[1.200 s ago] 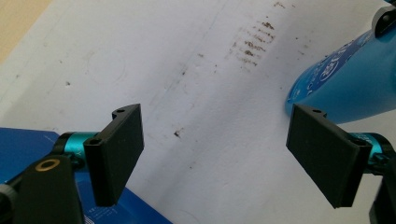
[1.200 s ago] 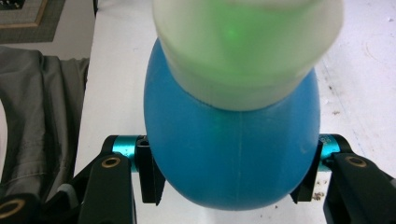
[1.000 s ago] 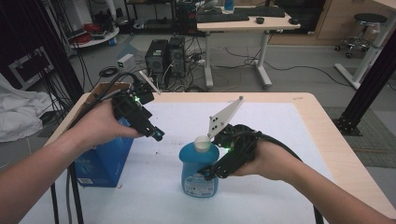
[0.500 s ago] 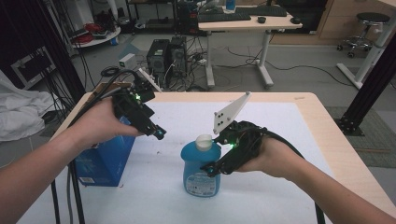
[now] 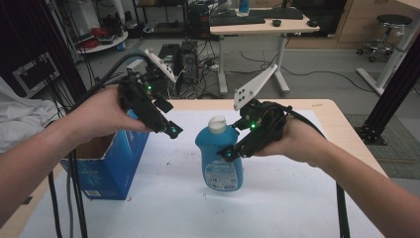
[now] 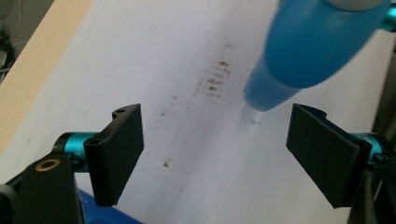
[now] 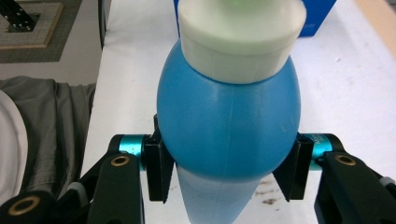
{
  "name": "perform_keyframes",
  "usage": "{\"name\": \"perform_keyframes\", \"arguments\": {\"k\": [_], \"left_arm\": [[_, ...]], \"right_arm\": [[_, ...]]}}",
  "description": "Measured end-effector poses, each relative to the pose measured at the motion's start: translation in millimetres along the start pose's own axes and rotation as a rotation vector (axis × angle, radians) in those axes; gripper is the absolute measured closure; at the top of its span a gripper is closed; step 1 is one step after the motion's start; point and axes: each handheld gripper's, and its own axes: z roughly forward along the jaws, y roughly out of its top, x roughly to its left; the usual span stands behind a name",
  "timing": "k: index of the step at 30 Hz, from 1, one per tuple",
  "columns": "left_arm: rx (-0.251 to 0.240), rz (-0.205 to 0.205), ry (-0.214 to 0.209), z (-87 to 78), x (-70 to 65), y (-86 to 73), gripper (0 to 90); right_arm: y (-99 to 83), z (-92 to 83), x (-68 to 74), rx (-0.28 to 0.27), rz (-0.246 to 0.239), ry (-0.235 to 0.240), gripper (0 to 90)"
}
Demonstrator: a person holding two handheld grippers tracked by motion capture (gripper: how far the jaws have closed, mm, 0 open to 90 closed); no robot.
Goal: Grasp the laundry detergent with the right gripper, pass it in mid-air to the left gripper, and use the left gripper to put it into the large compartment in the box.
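Note:
A blue bottle [image 5: 218, 161] with a white cap [image 5: 216, 124] hangs slightly tilted just above the white table cover. My right gripper [image 5: 224, 149] is shut on its upper body; in the right gripper view both pads [image 7: 161, 165] press the bottle [image 7: 229, 112] below the cap, and the jaws have just closed a little further on it. My left gripper [image 5: 168, 119] is held in the air to the bottle's left, above the blue box, and is open. In the left gripper view its jaws [image 6: 215, 149] stand wide apart with nothing between them, and the bottle [image 6: 308, 51] is farther off.
An open blue cardboard box [image 5: 111, 163] stands at the table's left edge. The white cover [image 5: 287, 198] spreads over the wooden table [image 5: 329, 106]. Cables trail from both grippers. Desks, a stool and black frames stand beyond the table.
Both hands have risen. The bottle has come up off the table cover in my right gripper. My left gripper has moved up and slightly back, still open.

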Motion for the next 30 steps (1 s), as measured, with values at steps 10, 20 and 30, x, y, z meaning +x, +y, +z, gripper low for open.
{"name": "perform_keyframes", "arguments": {"k": [10, 20, 30], "left_arm": [[-0.009, 0.120, -0.101, -27.9, -6.5, 32.7, 19.2], [0.078, 0.243, -0.197, -28.0, -15.6, 63.6, 19.2], [0.158, 0.296, -0.243, -19.4, -21.2, 81.7, 19.2]], "right_arm": [[24.2, -16.9, -10.7, -0.073, -0.013, 0.045, 47.8], [41.8, -22.8, -10.1, -0.099, -0.038, 0.069, 47.9], [53.4, -25.9, -8.9, -0.105, -0.064, 0.082, 48.0]]}}
